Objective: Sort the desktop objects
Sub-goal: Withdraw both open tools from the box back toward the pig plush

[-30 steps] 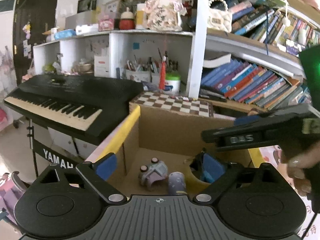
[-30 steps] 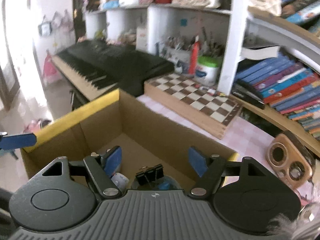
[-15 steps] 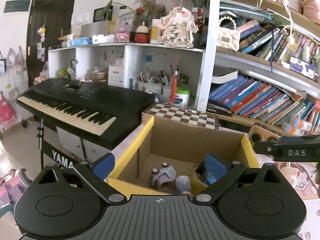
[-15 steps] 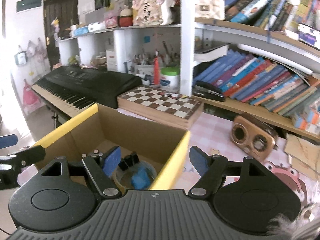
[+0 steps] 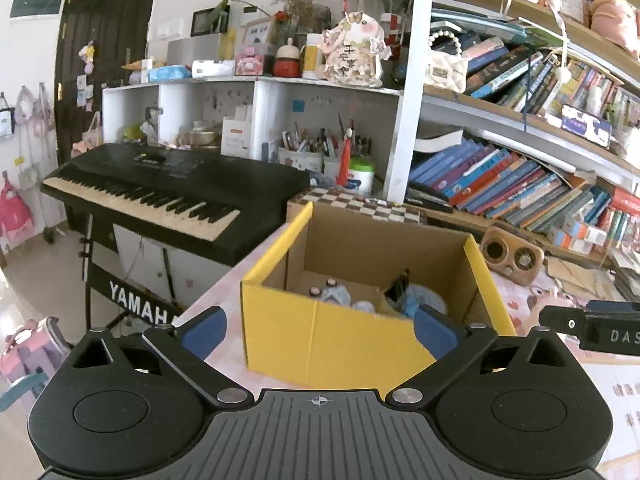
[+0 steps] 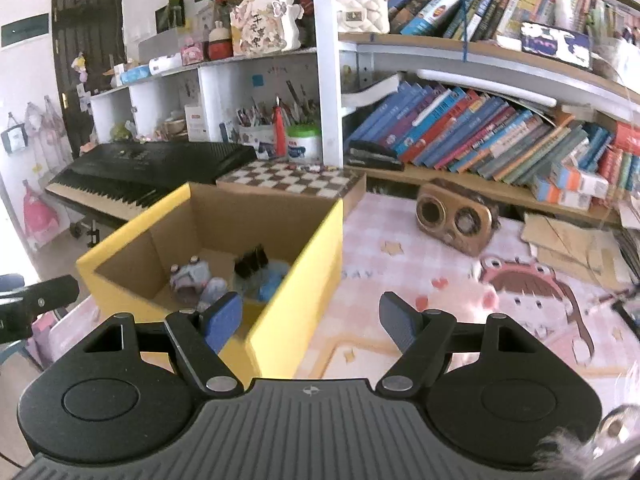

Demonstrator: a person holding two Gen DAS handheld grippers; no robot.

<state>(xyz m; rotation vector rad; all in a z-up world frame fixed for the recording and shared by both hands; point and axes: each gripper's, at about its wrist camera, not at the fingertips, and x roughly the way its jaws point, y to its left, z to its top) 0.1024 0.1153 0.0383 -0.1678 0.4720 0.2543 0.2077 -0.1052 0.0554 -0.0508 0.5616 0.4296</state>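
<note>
yellow box (image 6: pixel 316 248) left, pink mat (image 6: pixel 420 264) bare right

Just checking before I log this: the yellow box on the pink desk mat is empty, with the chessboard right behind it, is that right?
Not quite. The yellow box is not empty: the right wrist view shows black binder clips, a small grey toy and something blue inside it. The rest holds: it sits on the pink desk mat, with the chessboard right behind.

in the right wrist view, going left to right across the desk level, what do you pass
black keyboard → yellow cardboard box → wooden speaker → flat cardboard pieces. The chessboard sits behind the box, so it is left out.
</note>
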